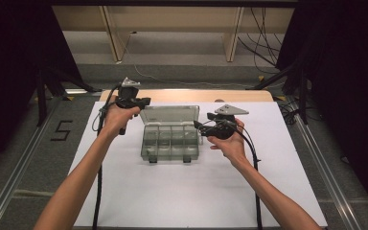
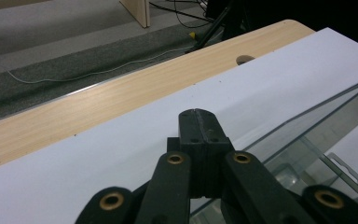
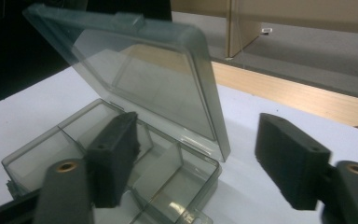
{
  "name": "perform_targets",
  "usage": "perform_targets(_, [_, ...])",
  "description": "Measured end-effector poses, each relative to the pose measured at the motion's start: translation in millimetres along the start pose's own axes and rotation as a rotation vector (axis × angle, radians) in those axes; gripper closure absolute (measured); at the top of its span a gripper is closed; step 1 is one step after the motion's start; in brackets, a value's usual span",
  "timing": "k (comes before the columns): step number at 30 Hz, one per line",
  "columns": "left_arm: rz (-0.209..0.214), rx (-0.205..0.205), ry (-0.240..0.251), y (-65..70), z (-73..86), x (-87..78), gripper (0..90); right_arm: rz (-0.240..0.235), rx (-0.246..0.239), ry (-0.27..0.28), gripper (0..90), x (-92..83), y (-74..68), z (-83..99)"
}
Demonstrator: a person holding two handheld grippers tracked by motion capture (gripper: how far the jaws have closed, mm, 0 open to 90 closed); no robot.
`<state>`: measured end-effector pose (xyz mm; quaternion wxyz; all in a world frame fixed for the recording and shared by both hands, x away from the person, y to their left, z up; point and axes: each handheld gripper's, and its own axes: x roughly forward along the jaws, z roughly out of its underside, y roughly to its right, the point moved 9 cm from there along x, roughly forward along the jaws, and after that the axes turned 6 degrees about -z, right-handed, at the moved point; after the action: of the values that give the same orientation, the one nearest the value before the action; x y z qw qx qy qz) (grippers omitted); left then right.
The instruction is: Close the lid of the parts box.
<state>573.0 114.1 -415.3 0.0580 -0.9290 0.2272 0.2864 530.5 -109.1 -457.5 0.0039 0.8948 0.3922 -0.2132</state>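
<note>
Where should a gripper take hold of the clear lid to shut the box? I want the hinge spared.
Probably the lid's free top edge, by the small tab. The lid stands tilted open over the compartment box, hinged at the back, so come from above and behind, with the open right gripper nearest.

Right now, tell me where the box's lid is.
In the high view the lid stands open at the far edge of the box, mid-table, between the left tool and right tool.
</note>
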Motion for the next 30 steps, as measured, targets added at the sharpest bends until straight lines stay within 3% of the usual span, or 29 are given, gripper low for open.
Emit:
perform_targets(13, [0.038, 0.018, 0.002, 11.6, 13.1, -14.9, 89.5, -0.015, -0.048, 0.014, 16.3, -28.6, -18.8, -13.7])
perform_targets(14, [0.042, 0.023, 0.003, 12.5, 14.1, -16.3, 89.5, -0.018, -0.069, 0.016, 16.3, -30.6, -19.2, -15.3])
perform_targets(17, [0.05, 0.028, 0.004, 16.3, 17.4, -19.7, 89.5, -0.041, -0.056, 0.014, 16.1, -33.7, -25.2, -17.7])
perform_targets(18, [0.055, 0.032, 0.005, 17.2, 18.6, -20.6, 89.5, -0.035, -0.084, 0.031, 16.1, -33.8, -24.0, -20.3])
perform_targets(19, [0.055, 0.028, 0.012, 18.4, 20.0, -21.3, 89.5, -0.052, -0.066, 0.025, 16.1, -34.3, -27.7, -20.0])
perform_targets(21, [0.063, 0.027, 0.019, 20.2, 21.7, -22.8, 89.5, -0.053, -0.093, 0.034, 16.2, -34.5, -28.8, -21.9])
perform_targets(28, [0.085, 0.042, 0.015, 26.9, 33.5, -28.8, 89.6, -0.076, -0.124, 0.023, 20.9, -34.2, -35.5, -22.3])
perform_targets(30, [0.09, 0.041, 0.014, 29.1, 37.2, -30.7, 89.5, -0.093, -0.122, -0.002, 23.9, -34.2, -38.2, -19.1])
